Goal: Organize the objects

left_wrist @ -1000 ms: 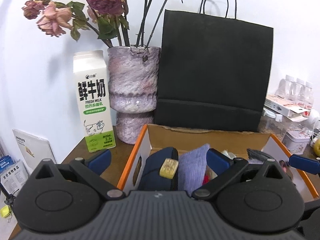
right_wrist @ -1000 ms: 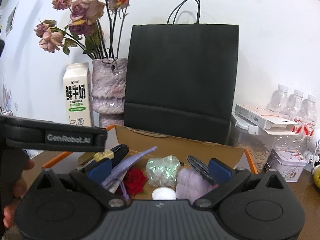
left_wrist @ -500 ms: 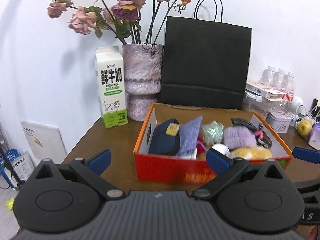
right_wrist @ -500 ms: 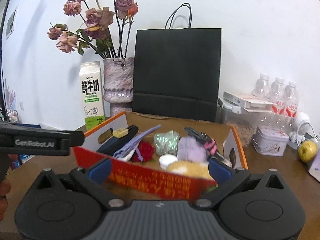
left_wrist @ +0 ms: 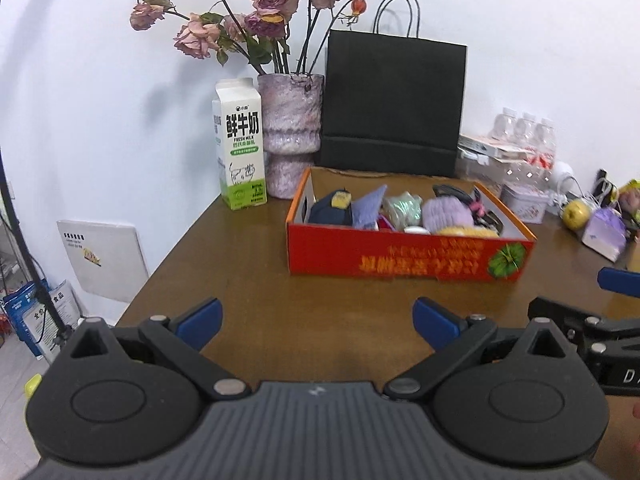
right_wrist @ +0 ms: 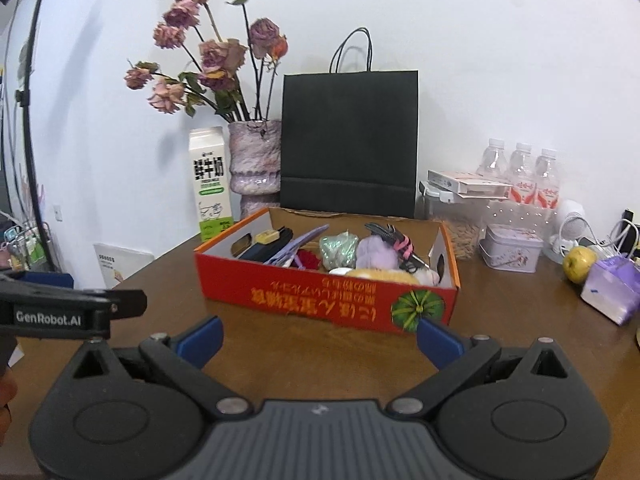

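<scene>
A red cardboard box (left_wrist: 404, 258) (right_wrist: 320, 300) stands on the brown table, holding several small items: a dark blue pouch (left_wrist: 330, 210), a purple cloth (left_wrist: 370, 210), a green bundle (right_wrist: 340, 250), a lilac fluffy ball (right_wrist: 376, 254) and a black hair clip (right_wrist: 390, 236). My left gripper (left_wrist: 316, 320) is open and empty, well in front of the box. My right gripper (right_wrist: 318, 338) is open and empty, just short of the box's front wall.
Behind the box stand a milk carton (left_wrist: 240, 146), a vase of dried roses (left_wrist: 290, 138) and a black paper bag (left_wrist: 394, 104). To the right are water bottles (right_wrist: 520, 176), a tin (right_wrist: 512, 248), a green apple (right_wrist: 580, 264) and a purple pack (right_wrist: 612, 290).
Both grippers have pulled back from over the box toward the table's near side. The box now shows whole and farther away. Both stay open and empty.
</scene>
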### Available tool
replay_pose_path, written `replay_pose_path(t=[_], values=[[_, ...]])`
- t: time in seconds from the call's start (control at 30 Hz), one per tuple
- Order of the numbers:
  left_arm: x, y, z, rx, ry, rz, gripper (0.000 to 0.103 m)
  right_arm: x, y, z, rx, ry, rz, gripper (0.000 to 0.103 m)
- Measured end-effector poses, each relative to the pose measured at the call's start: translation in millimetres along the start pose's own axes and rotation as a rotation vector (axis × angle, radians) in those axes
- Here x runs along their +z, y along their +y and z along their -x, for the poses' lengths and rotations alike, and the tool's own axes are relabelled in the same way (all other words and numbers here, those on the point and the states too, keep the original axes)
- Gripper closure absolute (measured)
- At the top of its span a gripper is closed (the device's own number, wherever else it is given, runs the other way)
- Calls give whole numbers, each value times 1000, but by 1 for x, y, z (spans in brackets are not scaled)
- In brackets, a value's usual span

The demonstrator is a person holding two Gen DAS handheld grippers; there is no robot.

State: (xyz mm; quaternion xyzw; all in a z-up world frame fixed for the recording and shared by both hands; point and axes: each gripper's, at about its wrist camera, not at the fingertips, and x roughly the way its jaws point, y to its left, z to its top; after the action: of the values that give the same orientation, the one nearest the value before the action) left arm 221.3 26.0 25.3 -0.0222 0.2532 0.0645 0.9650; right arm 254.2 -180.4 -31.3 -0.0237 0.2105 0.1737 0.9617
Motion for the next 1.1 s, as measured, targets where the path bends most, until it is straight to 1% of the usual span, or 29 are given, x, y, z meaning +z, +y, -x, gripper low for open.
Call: replay_pose_path(t=[0.3,0.53,0.77,1.1], values=[[-28,-2,56,1,-1,3,0,-28,7,60,8,1,-9,0],[-41,-3,78,-2,9,16,0,-33,12,92,15,-15,-2,0],[-44,-2,90,-1,1,17,0,-35,17,104,23,-22,6,0],[-46,-1,93,4,1,18,0,-36,22,107,28,-27,9,0]])
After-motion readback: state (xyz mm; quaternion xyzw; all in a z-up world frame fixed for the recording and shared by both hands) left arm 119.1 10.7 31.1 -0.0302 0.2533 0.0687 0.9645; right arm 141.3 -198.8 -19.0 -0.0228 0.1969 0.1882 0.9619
